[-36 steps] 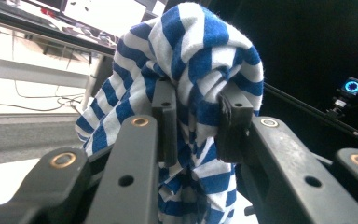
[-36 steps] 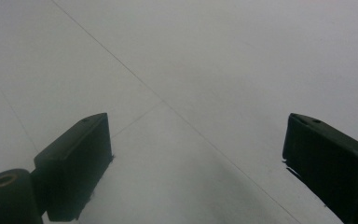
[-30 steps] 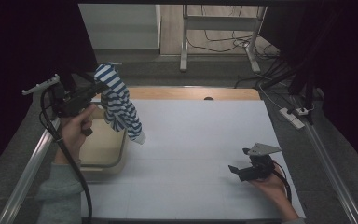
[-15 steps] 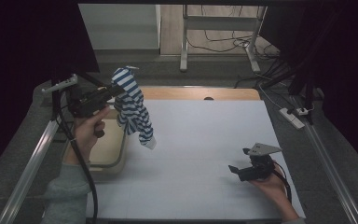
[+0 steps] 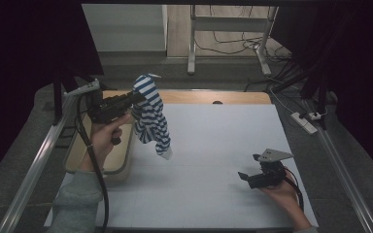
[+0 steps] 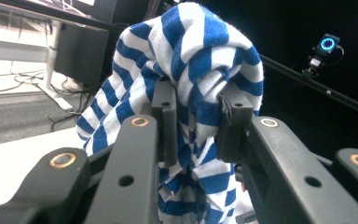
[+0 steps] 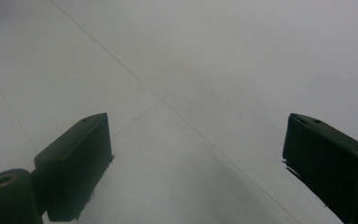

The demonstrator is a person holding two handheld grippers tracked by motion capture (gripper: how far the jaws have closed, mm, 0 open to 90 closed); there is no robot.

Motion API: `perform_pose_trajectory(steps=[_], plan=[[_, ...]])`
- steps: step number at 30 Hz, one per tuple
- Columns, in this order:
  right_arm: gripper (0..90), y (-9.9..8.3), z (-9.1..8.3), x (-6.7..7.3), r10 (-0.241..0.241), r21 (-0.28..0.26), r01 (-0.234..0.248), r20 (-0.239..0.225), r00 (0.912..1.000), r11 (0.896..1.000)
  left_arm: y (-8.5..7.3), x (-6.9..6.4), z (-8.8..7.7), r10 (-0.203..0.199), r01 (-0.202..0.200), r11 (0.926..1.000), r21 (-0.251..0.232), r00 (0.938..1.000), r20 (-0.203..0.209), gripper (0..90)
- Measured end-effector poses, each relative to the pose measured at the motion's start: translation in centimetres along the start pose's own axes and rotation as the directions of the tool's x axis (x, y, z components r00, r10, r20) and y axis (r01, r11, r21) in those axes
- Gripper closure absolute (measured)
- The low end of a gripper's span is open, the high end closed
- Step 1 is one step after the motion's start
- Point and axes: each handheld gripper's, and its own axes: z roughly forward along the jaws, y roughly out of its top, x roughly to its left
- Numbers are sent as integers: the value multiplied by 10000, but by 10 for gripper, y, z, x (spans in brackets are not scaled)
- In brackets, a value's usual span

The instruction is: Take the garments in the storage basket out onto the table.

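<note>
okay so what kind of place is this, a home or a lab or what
Probably a lab recording bench: a white table framed by metal rails, loose cables on the floor, and a small mounted camera in the dark.

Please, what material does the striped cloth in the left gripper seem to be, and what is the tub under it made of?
The striped cloth looks like soft knitted cotton, matte: fuzzy surface, limp folds, blue and white bands. It hangs from the left gripper, whose jaws pinch it. The tub beside the white table seems smooth plastic, beige with a slight sheen on its rounded rim; the dim light leaves this uncertain.
</note>
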Motion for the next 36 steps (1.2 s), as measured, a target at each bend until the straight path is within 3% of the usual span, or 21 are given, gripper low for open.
perform_pose_trajectory(steps=[23,30,36], plan=[[77,0,-1,0,-2,21,2,12,10000,10000,-18,-24,50,208,-286,9939,1064,9971,731,723],[78,0,0,-1,11,11,-11,18,10000,10000,-29,-27,66,124,-260,9874,1562,9961,872,722],[78,0,-1,-1,-11,5,11,16,10000,10000,-44,-30,86,201,-384,9742,2223,9962,842,721]])
